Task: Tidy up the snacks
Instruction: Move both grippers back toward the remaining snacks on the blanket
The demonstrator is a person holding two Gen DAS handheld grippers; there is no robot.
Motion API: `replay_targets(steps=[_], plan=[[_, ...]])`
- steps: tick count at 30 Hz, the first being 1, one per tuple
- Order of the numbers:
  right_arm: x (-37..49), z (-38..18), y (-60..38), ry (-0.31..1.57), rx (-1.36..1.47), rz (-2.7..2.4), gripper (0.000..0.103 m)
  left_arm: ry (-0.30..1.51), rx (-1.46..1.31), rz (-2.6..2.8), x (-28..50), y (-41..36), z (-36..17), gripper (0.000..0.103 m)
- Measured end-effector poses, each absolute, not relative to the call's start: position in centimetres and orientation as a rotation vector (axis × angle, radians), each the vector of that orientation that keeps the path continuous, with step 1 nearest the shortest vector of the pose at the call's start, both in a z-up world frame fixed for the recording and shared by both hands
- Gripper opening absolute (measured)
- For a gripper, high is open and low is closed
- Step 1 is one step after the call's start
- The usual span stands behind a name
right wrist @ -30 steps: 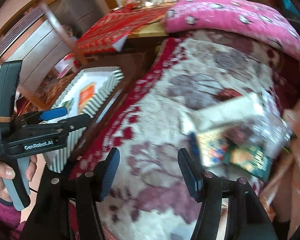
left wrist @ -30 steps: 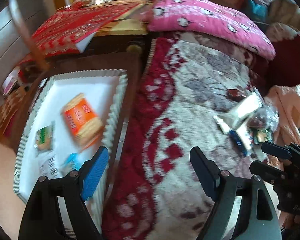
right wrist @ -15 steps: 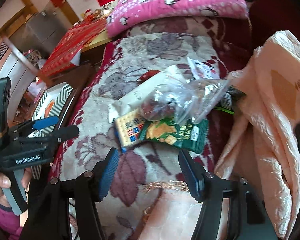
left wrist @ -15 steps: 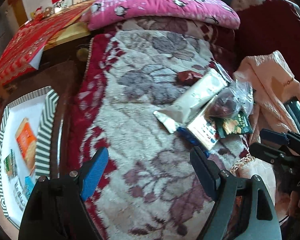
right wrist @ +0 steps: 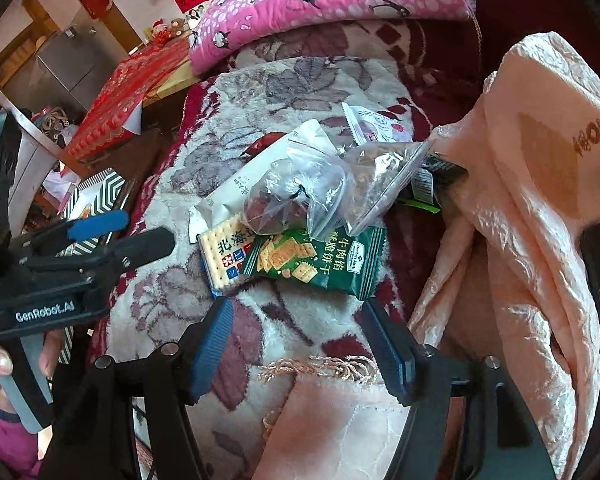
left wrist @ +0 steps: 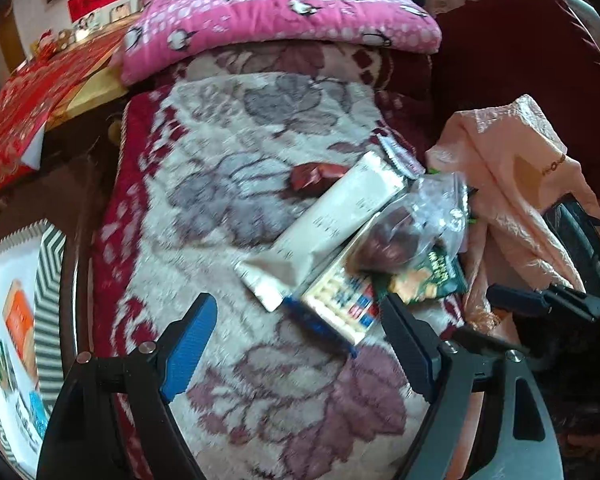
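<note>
A pile of snacks lies on a floral blanket (left wrist: 220, 184): a long white packet (left wrist: 340, 216), a cracker pack with blue print (right wrist: 224, 256), a green cracker bag (right wrist: 320, 260), a clear bag of dark snacks (right wrist: 288, 200), another clear bag (right wrist: 384, 180) and a small red-brown packet (left wrist: 312, 176). My left gripper (left wrist: 296, 340) is open and empty just short of the pile; it also shows in the right wrist view (right wrist: 124, 232). My right gripper (right wrist: 300, 340) is open and empty, just in front of the green bag. A striped-rim white tray (left wrist: 48, 280) at far left holds an orange pack (left wrist: 20, 320).
A pink penguin pillow (left wrist: 280, 12) lies behind the blanket. A peach cloth (right wrist: 520, 220) is bunched to the right of the pile. A table with a red cloth (left wrist: 28, 108) stands at the back left. A dark red cushion (left wrist: 520, 80) sits at the right.
Both grippers have swung right, away from the tray and toward the snack pile, which now sits nearer and larger in both views. Both stay open and empty.
</note>
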State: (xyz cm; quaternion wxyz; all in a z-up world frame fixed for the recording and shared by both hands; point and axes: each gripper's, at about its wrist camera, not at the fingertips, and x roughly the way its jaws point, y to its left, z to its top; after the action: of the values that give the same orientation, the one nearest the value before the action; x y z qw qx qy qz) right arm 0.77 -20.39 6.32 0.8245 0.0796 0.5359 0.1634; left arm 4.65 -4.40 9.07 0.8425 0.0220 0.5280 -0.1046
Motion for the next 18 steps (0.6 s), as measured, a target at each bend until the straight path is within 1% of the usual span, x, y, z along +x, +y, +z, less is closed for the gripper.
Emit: replay_targets(steps=[11,18], plan=[[0.8,6.7,-20.9,1.11,0.168,0.327,0.071,1.101,0.08,-0.246,5.9,-7.1,9.2,0.083],[0.9,6.1,-20.7,1.134,0.155,0.329,0.071,1.113,0.09,-0.267,6.3,-7.9,8.6,0.083]])
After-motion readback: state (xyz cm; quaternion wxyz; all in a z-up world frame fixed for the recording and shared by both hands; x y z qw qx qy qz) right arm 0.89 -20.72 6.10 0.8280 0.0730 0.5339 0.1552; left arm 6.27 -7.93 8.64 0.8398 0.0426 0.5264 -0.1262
